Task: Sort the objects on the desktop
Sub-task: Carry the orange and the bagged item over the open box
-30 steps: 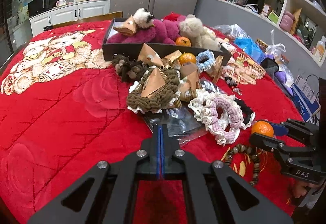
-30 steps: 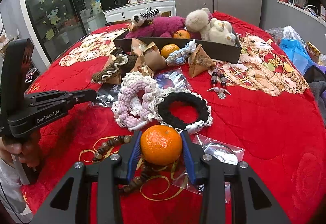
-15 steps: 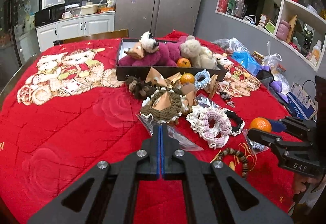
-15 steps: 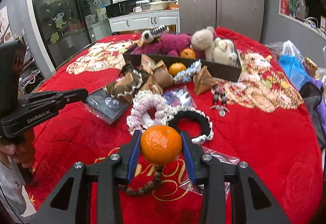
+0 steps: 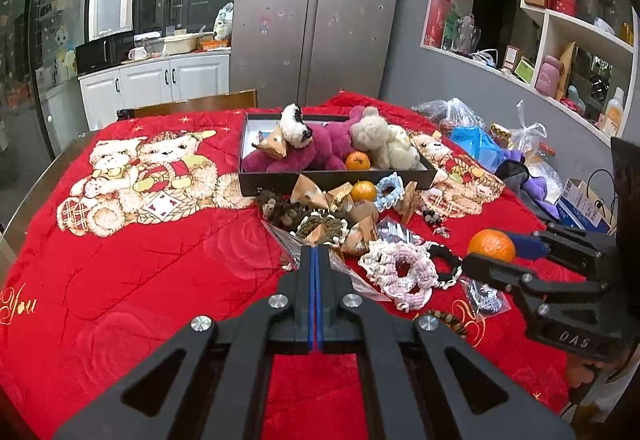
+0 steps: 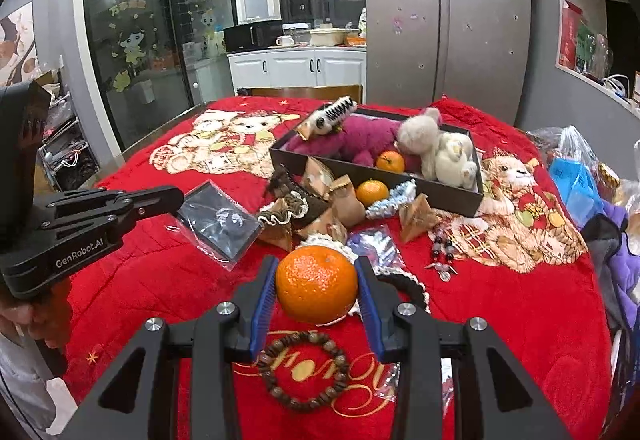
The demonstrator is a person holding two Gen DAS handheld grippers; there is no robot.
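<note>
My right gripper [image 6: 316,282] is shut on an orange [image 6: 316,283], held clear above the red cloth; the same orange [image 5: 491,245] shows in the left wrist view at the right. My left gripper [image 5: 315,260] is shut with nothing in it, seen in the right wrist view as the left gripper [image 6: 176,196] at the left. A dark box [image 6: 360,180] at the far middle holds plush toys and an orange [image 6: 390,161]. A further orange [image 6: 372,192] lies in front of the box among brown paper packets, crocheted rings and plastic bags. A wooden bead bracelet [image 6: 303,370] lies below the held orange.
The red bear-print cloth [image 5: 120,240] covers the whole table. Plastic bags and clothes [image 5: 500,148] crowd the table's right edge. A fridge [image 5: 316,12], kitchen cabinets and wall shelves stand beyond. A wooden chair back [image 5: 192,106] rises at the far edge.
Both grippers have risen above the table, so the clutter looks smaller and lower. The orange stays gripped in the right gripper; the bead bracelet now shows beneath it.
</note>
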